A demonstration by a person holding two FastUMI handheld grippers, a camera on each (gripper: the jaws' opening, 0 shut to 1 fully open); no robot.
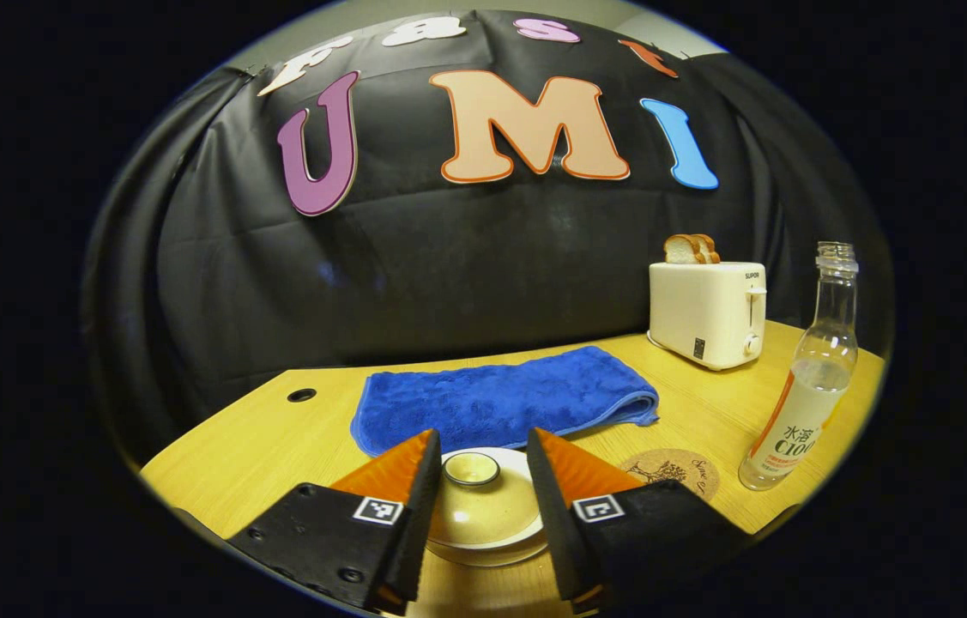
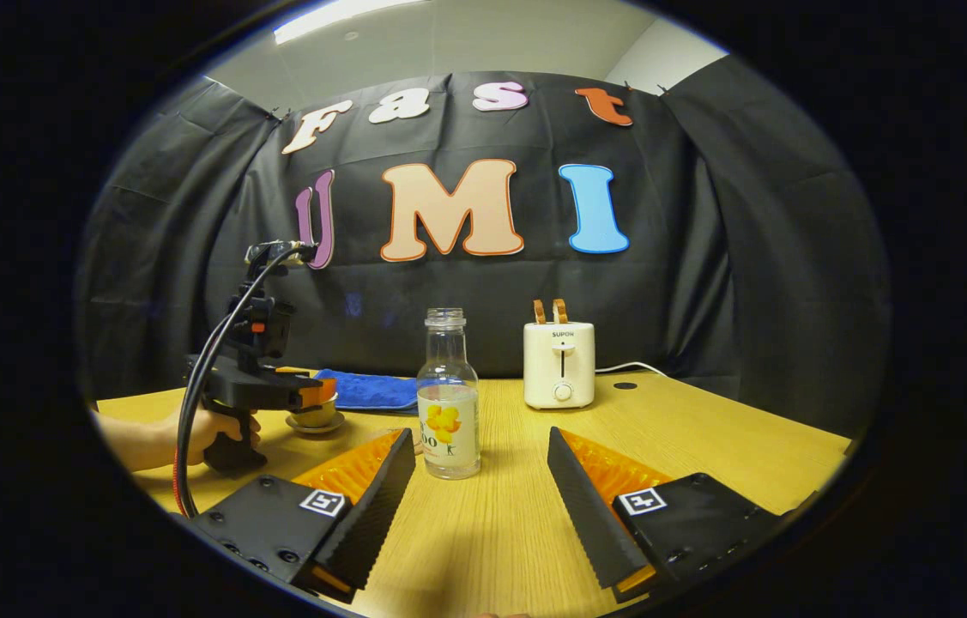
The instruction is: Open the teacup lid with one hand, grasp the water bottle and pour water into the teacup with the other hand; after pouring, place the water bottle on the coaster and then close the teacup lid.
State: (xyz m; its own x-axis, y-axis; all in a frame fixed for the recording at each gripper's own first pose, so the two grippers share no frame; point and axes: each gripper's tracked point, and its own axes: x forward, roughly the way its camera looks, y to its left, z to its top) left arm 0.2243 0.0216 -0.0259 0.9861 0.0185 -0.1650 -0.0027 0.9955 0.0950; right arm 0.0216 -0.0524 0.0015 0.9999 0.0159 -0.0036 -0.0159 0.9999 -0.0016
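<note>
We hold the left gripper (image 1: pixel 476 493) spread astride the teacup lid (image 1: pixel 478 498) — poised to lift; the right gripper (image 2: pixel 476 502), its 2 fingers spread, faces the water bottle (image 2: pixel 447 403).

Ahead of your left claw you see a folded blue towel (image 1: pixel 504 396) lying on the wooden table (image 1: pixel 277 446); farther off to its right stands a white toaster (image 1: pixel 709 312) with bread slices (image 1: pixel 692 248) upright in its slots.

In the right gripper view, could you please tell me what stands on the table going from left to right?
Hand holding the left claw → teacup → blue towel → water bottle → toaster.
</note>
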